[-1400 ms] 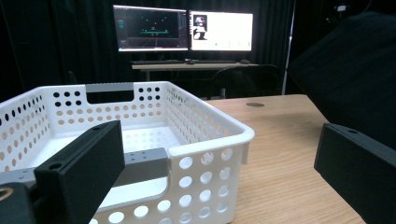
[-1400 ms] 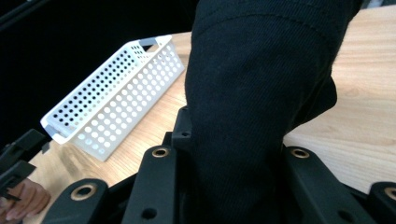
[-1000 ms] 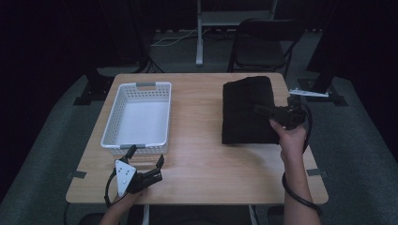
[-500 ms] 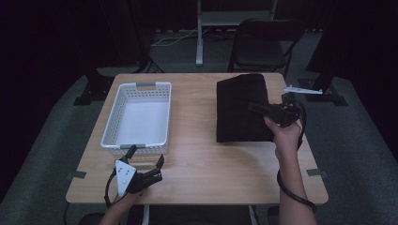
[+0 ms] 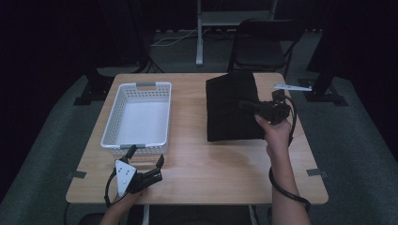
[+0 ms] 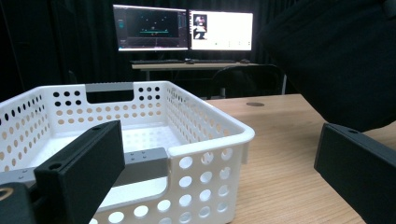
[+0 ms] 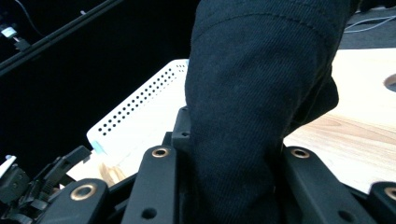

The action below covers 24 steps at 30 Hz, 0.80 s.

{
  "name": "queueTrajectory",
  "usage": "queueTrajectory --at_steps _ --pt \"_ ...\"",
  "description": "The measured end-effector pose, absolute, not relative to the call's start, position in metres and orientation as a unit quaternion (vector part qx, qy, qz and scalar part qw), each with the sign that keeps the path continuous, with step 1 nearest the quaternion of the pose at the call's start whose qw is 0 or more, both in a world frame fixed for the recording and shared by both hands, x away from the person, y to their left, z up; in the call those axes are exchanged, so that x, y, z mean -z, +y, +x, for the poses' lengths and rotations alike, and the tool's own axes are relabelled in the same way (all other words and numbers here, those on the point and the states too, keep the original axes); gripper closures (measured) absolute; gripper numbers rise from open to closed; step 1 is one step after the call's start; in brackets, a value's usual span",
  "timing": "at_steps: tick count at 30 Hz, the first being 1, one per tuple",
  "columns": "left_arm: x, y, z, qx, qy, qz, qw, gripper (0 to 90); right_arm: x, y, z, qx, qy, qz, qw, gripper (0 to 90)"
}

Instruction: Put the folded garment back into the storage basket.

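Observation:
A folded black cloth (image 5: 230, 105) lies on the right half of the wooden table (image 5: 206, 164). My right gripper (image 5: 245, 105) is shut on the cloth's right side, and thick black fabric (image 7: 252, 107) fills the space between its jaws. A white perforated basket (image 5: 138, 117) stands empty on the left half of the table. My left gripper (image 5: 146, 158) rests open near the front left edge, just in front of the basket (image 6: 154, 135), with nothing between its jaws.
A folding chair (image 5: 263, 42) stands behind the table. A small grey bar (image 5: 292, 87) lies at the table's far right corner. Two lit monitors (image 6: 182, 30) sit on a desk in the background. Bare wood lies between basket and cloth.
My right gripper has dragged the black cloth leftward across the table, toward the basket. The left gripper has stayed still.

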State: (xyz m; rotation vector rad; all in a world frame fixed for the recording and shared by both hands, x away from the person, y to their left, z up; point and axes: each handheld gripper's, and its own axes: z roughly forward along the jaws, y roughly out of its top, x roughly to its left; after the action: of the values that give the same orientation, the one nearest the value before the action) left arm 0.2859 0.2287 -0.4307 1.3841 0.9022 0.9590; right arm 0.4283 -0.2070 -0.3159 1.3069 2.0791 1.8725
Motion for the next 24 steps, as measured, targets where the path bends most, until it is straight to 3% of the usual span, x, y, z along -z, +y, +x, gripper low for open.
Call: queueTrajectory --at_steps 24 --pt "0.431 0.229 0.286 -0.410 0.385 0.591 0.579 2.9 0.305 -0.161 0.440 -0.623 0.682 0.383 -0.005 70.3"
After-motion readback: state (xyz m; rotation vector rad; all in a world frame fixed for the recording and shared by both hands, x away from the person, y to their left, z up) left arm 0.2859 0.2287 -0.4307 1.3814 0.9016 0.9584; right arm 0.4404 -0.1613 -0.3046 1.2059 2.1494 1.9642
